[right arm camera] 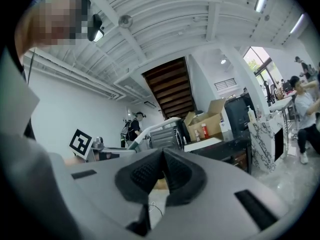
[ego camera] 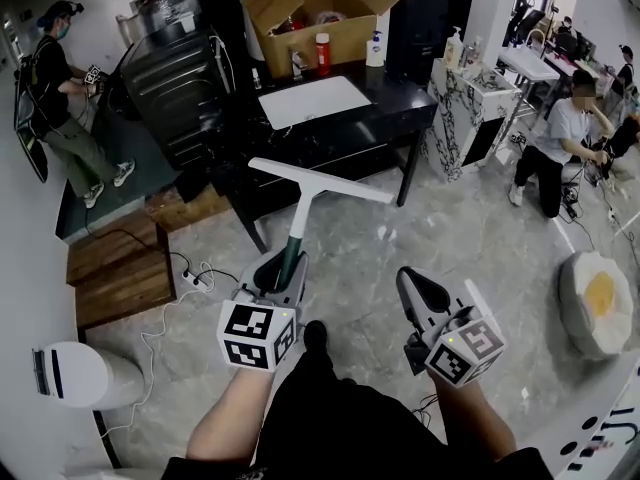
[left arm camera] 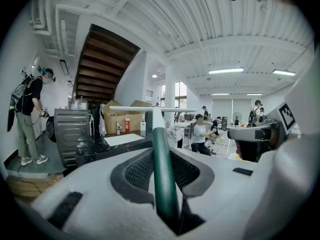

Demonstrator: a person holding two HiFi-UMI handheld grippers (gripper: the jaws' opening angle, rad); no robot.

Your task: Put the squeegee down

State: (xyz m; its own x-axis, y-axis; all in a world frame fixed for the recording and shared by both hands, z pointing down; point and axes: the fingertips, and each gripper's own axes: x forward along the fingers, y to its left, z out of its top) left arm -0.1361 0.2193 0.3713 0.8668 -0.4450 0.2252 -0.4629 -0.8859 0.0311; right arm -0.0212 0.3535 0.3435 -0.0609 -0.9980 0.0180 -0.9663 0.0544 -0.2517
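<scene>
The black table (ego camera: 335, 138) fills the far side, with 1 open cardboard box (ego camera: 345, 23) at its back and a white board (ego camera: 312, 101) lying flat on it. Nearer, above the marble floor, the squeegee (ego camera: 300, 208) is up in the air, blade toward the table, its green handle clamped in the left gripper (ego camera: 283, 268). The right gripper (ego camera: 415, 290) hangs beside it, jaws pressed together on nothing. I'd say this is the carry; next it needs a bare surface, probably that tabletop, a lowering, then a release.

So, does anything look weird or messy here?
Yes: a white and yellow fried-egg-shaped cushion lies on the grey stone floor at right, and a white power strip with loose cables sprawls across it near the dark table.
</scene>
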